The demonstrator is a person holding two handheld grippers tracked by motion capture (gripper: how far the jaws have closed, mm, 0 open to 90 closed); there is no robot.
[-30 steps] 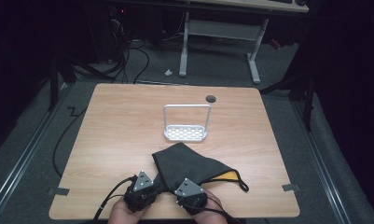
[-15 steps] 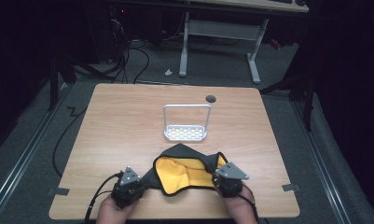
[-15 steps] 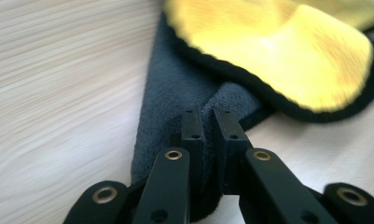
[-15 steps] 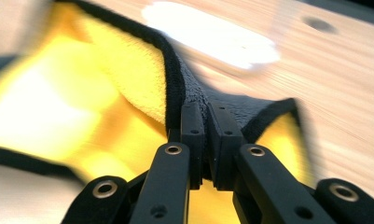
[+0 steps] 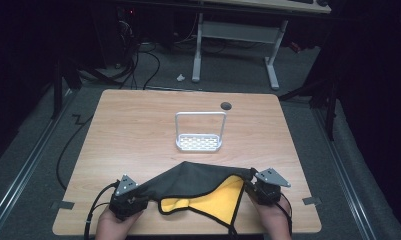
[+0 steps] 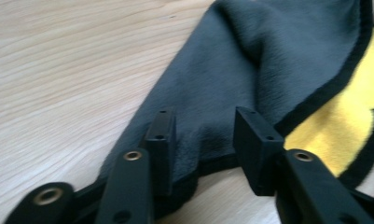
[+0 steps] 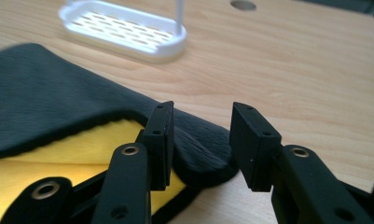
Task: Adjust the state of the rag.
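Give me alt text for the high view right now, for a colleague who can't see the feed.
A dark grey cloth with a yellow underside lies spread across the near edge of a wooden table, with the left gripper and right gripper open at its two corners, jaws having just opened. Behind it stands a small white perforated tray with a hoop handle.

Dim lab or recording room, wooden table [image 5: 138,130] sitting on grey carpet [image 5: 33,150], black cables [image 5: 138,65] trailing across the floor, white desk frame [image 5: 233,35] standing behind, dark surroundings closing in all round.
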